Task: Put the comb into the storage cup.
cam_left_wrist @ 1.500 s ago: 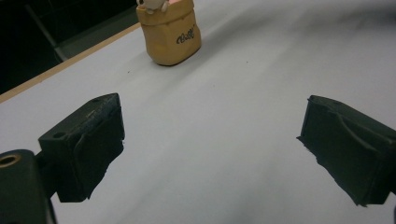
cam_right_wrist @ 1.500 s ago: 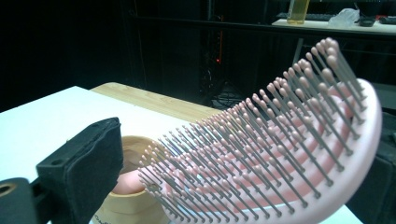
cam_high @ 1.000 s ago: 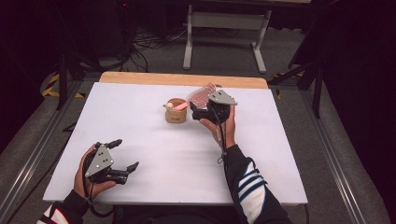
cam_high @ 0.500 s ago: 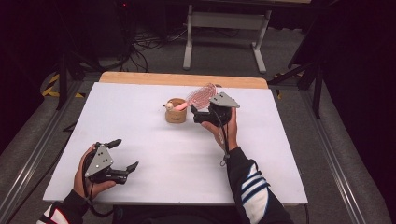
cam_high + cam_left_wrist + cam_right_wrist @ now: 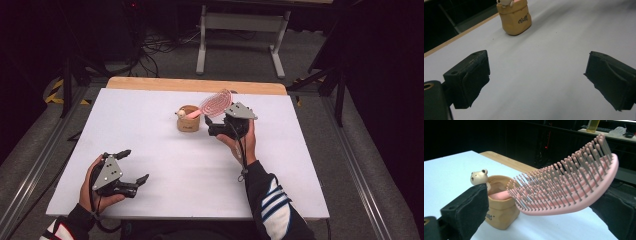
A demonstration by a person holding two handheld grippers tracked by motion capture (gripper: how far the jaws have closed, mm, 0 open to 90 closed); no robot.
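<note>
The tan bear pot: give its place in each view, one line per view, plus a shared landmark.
High view: tan bear pot at table centre, just left of the right gripper.
Left gripper view: top, left of centre.
Right gripper view: lower left, behind the left jaw.
Shared landmark: the small bear head on its rim.

Hairbrush lies between the jaws of the right gripper, its handle end reaching left into the cup. The cup stands on the table just left of that gripper; a small bear figure sits on the cup's rim. The left gripper rests well apart, at the table's near left, with the cup ahead of its jaws.
</note>
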